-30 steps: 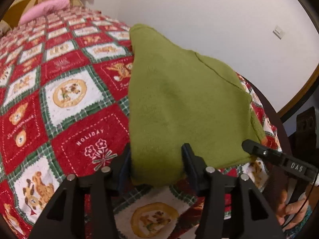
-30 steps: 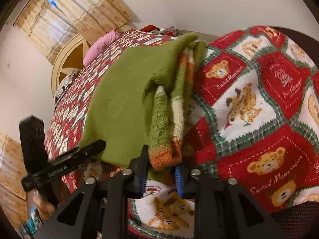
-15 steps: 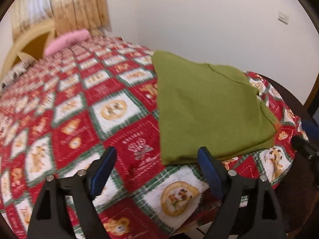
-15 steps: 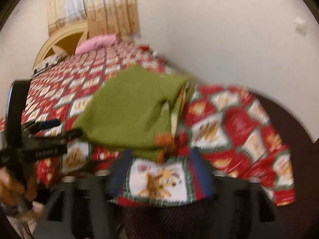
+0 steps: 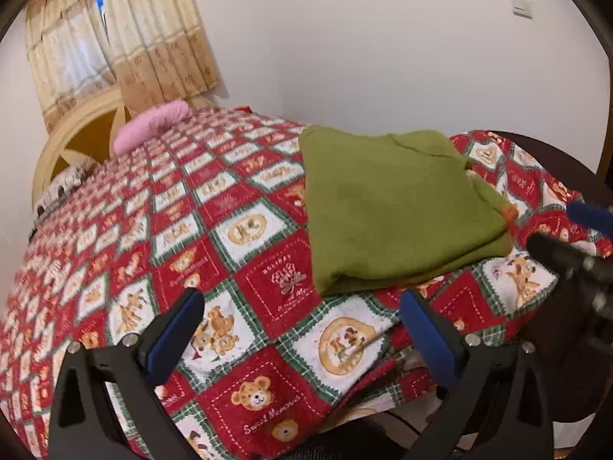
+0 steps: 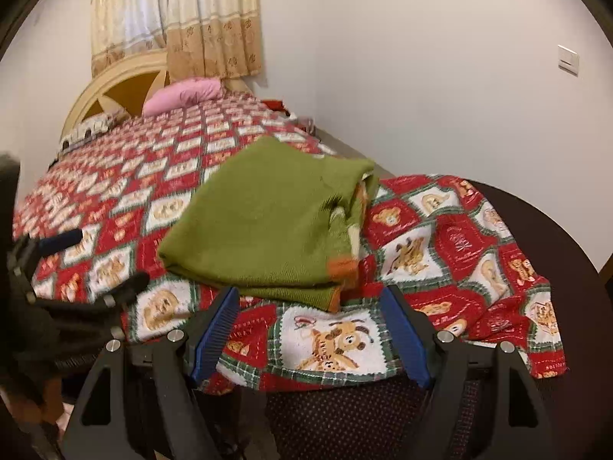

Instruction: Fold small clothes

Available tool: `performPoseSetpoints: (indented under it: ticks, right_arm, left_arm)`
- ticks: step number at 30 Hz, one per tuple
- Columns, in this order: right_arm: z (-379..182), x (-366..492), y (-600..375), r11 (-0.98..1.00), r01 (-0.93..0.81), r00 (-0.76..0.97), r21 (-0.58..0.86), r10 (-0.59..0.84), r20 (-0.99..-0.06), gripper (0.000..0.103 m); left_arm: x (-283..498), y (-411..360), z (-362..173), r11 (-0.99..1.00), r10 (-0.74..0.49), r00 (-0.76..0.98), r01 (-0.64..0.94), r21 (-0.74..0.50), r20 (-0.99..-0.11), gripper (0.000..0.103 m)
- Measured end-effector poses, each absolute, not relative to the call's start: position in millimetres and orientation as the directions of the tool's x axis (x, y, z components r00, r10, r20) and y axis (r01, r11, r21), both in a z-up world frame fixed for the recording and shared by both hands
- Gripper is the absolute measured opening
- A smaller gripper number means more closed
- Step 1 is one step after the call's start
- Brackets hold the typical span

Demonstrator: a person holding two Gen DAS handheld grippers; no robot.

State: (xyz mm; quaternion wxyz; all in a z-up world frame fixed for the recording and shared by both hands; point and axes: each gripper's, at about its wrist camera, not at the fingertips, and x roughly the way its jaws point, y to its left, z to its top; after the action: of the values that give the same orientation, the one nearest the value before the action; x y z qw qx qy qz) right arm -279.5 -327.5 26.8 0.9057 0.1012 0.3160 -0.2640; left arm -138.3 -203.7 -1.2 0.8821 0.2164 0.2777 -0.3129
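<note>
now the folded green sweater (image 5: 398, 207) lies just beyond both open tongs.

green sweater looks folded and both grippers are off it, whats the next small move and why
Probably draw both back a little further and leave it alone. The green sweater lies folded in a flat stack near the foot of the red patterned blanket. The left hand-held gripper has just opened wide with nothing between its jaws; the right hand-held gripper is open and empty too. An orange-trimmed cuff peeks out, perhaps worth tucking.

left claw (image 5: 302, 329) opened, off sweater (image 5: 390, 207); right claw (image 6: 306, 326) likewise
</note>
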Motion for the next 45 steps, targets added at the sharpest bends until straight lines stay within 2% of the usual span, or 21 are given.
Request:
performPoseSetpoints:
  ticks: [4,6,9,13,16,20,34,45]
  right_arm:
    - [50,-299,-326,0.819,0.571,0.701,0.061,-0.448,-0.555,0.077]
    - [63,-311,-326,0.802,0.591,0.723,0.088,-0.478,-0.5,0.084]
    - [77,-329,-325,0.779,0.616,0.742,0.114,-0.525,-0.418,0.087]
    - [95,-344,-318,0.761,0.639,0.749,0.115,-0.58,-0.32,0.088]
    - [102,-353,-312,0.751,0.651,0.749,0.112,-0.611,-0.256,0.095]
    - [109,-359,-303,0.742,0.665,0.742,0.092,-0.641,-0.197,0.095]
    - [109,-359,-295,0.75,0.657,0.749,0.078,-0.636,-0.186,0.096]
    - [108,-359,-296,0.748,0.658,0.746,0.084,-0.635,-0.2,0.096]
  left_arm:
    - [-154,-198,22,0.727,-0.464,0.685,0.657,0.201,-0.562,0.103]
    - [-160,-195,33,0.743,-0.466,0.702,0.641,0.193,-0.539,0.103]
    - [-166,-191,44,0.76,-0.464,0.731,0.619,0.2,-0.501,0.103]
    - [-175,-182,59,0.769,-0.496,0.751,0.613,0.18,-0.436,0.103]
    - [-181,-179,66,0.777,-0.499,0.764,0.604,0.179,-0.409,0.103]
    - [-187,-172,71,0.784,-0.515,0.779,0.597,0.171,-0.358,0.103]
    - [-196,-161,79,0.786,-0.557,0.781,0.605,0.124,-0.281,0.103]
    - [-193,-163,76,0.788,-0.546,0.779,0.602,0.127,-0.308,0.103]
